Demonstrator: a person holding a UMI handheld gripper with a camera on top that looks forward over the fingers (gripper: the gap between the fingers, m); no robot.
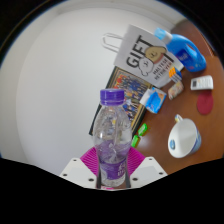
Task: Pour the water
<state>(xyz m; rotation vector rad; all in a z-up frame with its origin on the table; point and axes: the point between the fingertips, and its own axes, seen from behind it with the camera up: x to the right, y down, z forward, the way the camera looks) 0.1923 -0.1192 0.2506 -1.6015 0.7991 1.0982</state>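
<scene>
Hand-held gripper (112,168) clamps clear purple-capped bottle (111,130)

gripper (113,168) upright; both fingers pressed on something clamped between them

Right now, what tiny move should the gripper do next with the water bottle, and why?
Probably lift the bottle a little. The gripper looks shut on it, the purple cap is on top, and the white cup sits off to one side, apart from it.
</scene>
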